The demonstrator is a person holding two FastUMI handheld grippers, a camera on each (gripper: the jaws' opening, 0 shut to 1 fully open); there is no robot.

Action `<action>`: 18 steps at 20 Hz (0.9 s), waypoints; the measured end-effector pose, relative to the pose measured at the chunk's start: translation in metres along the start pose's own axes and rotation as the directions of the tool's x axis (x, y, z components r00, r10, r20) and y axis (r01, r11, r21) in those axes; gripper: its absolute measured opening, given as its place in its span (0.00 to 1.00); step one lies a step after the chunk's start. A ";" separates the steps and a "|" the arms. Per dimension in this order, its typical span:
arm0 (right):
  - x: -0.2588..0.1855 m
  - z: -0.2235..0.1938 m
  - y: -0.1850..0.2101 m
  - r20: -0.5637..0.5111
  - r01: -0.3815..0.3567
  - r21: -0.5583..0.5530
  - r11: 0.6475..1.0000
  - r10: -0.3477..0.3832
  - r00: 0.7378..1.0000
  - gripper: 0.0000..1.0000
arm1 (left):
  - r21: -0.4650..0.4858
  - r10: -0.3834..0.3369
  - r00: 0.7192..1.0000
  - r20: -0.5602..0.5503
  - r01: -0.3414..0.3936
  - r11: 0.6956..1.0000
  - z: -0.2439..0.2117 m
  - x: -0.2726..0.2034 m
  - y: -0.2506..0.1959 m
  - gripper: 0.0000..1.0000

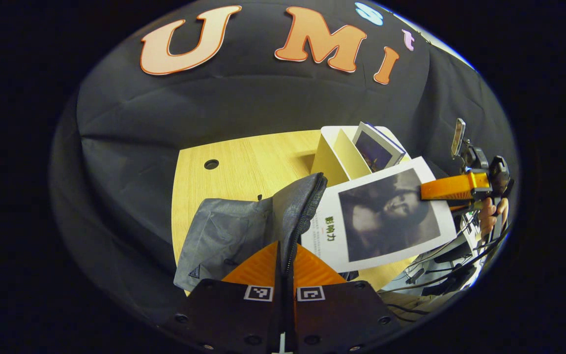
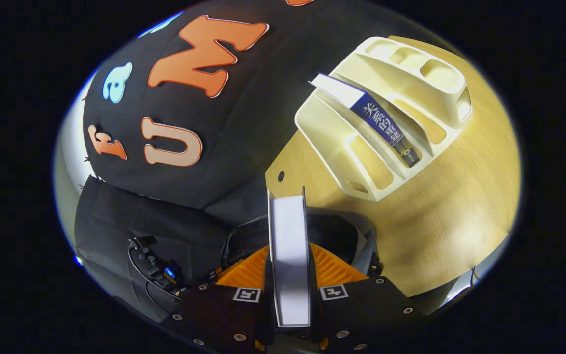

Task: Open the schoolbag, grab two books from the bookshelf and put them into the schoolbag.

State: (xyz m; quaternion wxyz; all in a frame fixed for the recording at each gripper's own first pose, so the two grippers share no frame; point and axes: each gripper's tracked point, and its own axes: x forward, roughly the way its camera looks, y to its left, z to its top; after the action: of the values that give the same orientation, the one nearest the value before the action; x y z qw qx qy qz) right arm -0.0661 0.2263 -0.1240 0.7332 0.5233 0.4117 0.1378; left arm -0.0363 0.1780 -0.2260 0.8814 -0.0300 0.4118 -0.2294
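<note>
One book (image 2: pixel 290 250) between right claw (image 2: pixel 290 268) fingers

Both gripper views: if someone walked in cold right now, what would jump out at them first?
Probably the big white book with a dark portrait cover, clamped in the right gripper and hanging over the grey schoolbag. The left gripper pinches the bag's zipper edge, holding it open. Behind, on the wooden table, a cream bookshelf holds one blue-spined book.

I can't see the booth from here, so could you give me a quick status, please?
Left gripper shut on schoolbag edge. Right gripper shut on book, above the bag. Second book in bookshelf. Nothing blocking.
</note>
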 end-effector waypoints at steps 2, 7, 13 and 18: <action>0.017 -0.011 -0.002 -0.007 -0.028 0.032 0.999 0.028 1.000 0.29 | -0.005 0.005 1.000 0.003 -0.005 1.000 0.001 0.000 0.000 0.04; 0.053 -0.028 -0.024 0.000 -0.037 0.107 0.994 0.037 0.999 0.29 | -0.009 0.011 1.000 0.008 -0.011 1.000 0.001 -0.002 -0.001 0.04; 0.098 -0.051 -0.030 -0.004 -0.065 0.125 0.990 0.066 0.998 0.29 | -0.011 -0.006 1.000 0.003 0.006 1.000 0.000 0.000 -0.016 0.04; 0.138 -0.068 -0.030 -0.010 -0.077 0.113 0.991 0.079 0.997 0.29 | 0.005 -0.013 1.000 -0.005 0.013 1.000 0.001 0.007 -0.026 0.04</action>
State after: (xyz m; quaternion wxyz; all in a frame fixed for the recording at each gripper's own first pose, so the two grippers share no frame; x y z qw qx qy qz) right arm -0.0383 0.3460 -0.2213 0.6936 0.5786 0.4033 0.1466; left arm -0.0418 0.1514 -0.2238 0.8789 -0.0300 0.4133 -0.2364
